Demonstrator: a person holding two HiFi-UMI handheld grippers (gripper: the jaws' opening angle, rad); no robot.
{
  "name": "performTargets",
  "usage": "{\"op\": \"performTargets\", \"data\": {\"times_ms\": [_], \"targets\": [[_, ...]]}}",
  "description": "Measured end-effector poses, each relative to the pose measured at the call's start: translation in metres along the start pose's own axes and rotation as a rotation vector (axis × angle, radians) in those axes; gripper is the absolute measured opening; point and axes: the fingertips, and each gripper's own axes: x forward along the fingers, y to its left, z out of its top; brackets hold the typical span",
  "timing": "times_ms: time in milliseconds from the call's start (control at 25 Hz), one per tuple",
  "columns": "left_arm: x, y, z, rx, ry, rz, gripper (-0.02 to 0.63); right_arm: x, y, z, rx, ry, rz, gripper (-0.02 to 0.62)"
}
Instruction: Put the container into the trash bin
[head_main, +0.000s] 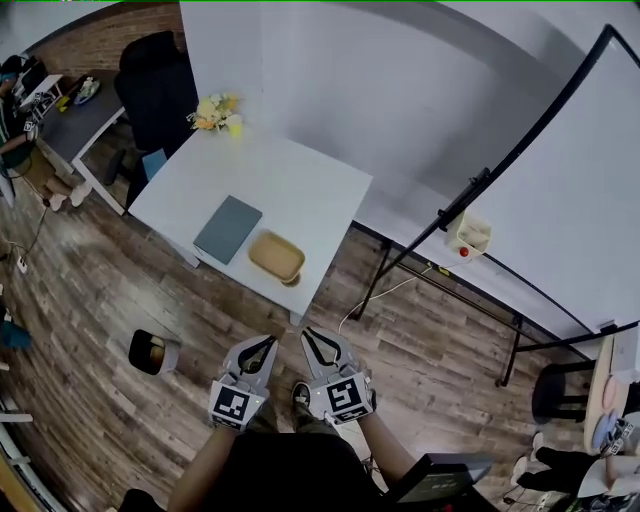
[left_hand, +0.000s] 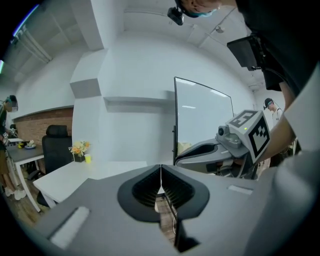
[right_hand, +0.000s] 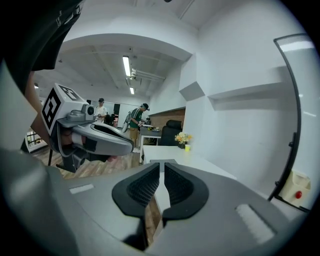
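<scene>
Left claw (left_hand: 160, 169) is fully pinched closed with nothing in it. The right claw (right_hand: 161, 168) is only cracked a sliver, narrow gap, nothing between the pads either. In the head view both sit side by side at the 6 o'clock edge, left claw (head_main: 264, 348) and right claw (head_main: 320, 344), pointing toward 12 over the brown wood-plank floor (head_main: 90, 300), close together but not touching.

The tan shallow rectangular container (head_main: 276, 256) is at about 12 o'clock from the claws, well apart from them, sitting on the near corner of the white square counter (head_main: 300, 185). Just beside it at its 10 o'clock lies a flat slate-grey rectangular pad (head_main: 228, 229). A bunch of yellow and white flowers (head_main: 215, 112) is at the counter's far corner.

The small white trash bin (head_main: 152, 352) stands on the floor at 9 o'clock from the left claw, dark inside. A big whiteboard on a black frame (head_main: 560, 190) fills the 2 o'clock side.
</scene>
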Motion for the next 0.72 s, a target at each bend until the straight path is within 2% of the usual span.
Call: {"op": "performTargets", "data": {"times_ms": [160,360,480,600,720], "targets": [[0.038,0.04,-0.015,0.007,0.025,-0.042,0.005,0.048,-0.025,-0.005,-0.009,0.058,-0.005,0.035],[0.076,0.093,-0.035,0.048,0.093,-0.134,0.015,0.099,-0.047,-0.024,-0.018,0.17,-0.023,0.037],[0.096,0.12,-0.04,0.059,0.109,-0.185,0.021,0.126,-0.059,-0.024,-0.023,0.202,-0.039,0.043],[0.114,0.136,-0.047,0.086,0.142,-0.216,0.026,0.151,-0.068,-0.018,-0.019,0.201,-0.034,0.044],[0.132,0.132,-0.049,0.11,0.165,-0.238,0.031,0.162,-0.078,-0.02,-0.013,0.206,-0.015,0.044]]}}
